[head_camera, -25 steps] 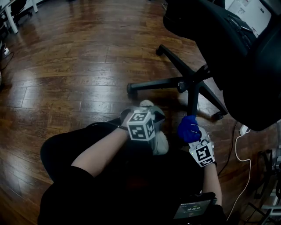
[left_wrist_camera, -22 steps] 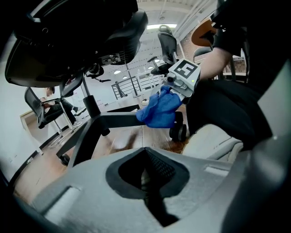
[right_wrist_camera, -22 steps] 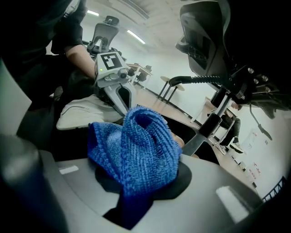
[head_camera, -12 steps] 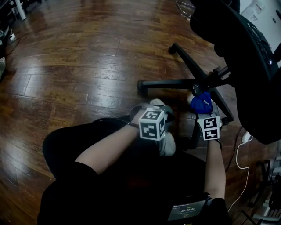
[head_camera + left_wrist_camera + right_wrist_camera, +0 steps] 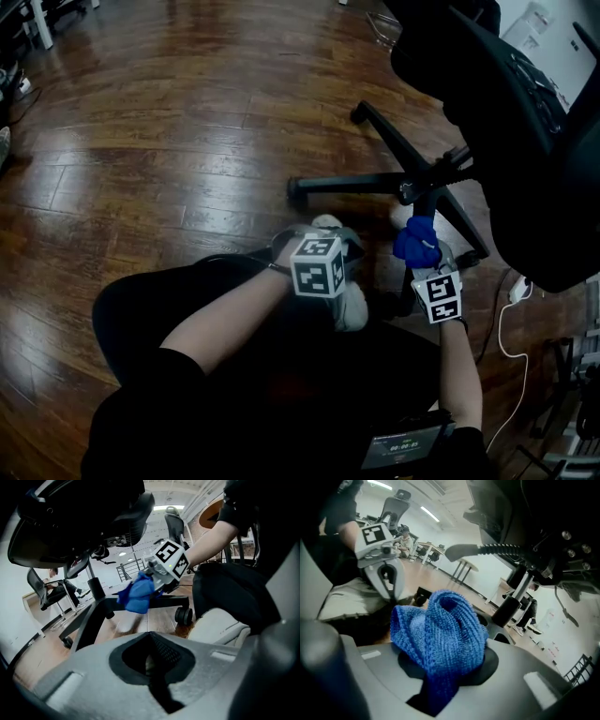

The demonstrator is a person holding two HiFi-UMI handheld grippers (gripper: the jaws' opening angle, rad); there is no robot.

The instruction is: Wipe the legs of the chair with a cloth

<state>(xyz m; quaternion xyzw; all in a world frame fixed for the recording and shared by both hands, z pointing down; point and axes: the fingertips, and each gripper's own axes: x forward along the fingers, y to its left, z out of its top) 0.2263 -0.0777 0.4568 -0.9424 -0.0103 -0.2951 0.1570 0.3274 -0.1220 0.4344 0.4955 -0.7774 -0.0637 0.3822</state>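
Note:
A black office chair's star base [image 5: 412,185] stands on the wood floor, with legs [image 5: 92,618] spreading from the hub. My right gripper [image 5: 425,262] is shut on a bunched blue cloth [image 5: 417,241] [image 5: 440,637], which rests against the near leg just below the hub. In the left gripper view the blue cloth [image 5: 137,595] hangs in front of the black legs, next to a caster [image 5: 183,616]. My left gripper [image 5: 323,236] [image 5: 152,654] is shut with nothing in it, low and to the left of the cloth, above a light shoe [image 5: 349,302].
The chair's seat and back [image 5: 534,141] loom over the right side. A white cable [image 5: 502,323] trails on the floor at right. Furniture legs [image 5: 37,23] stand far left. The person's dark-clothed legs [image 5: 234,375] fill the foreground. Other chairs [image 5: 44,590] stand beyond.
My right gripper has carried the blue cloth up the near chair leg toward the hub, then eased back slightly. The left gripper has stayed put.

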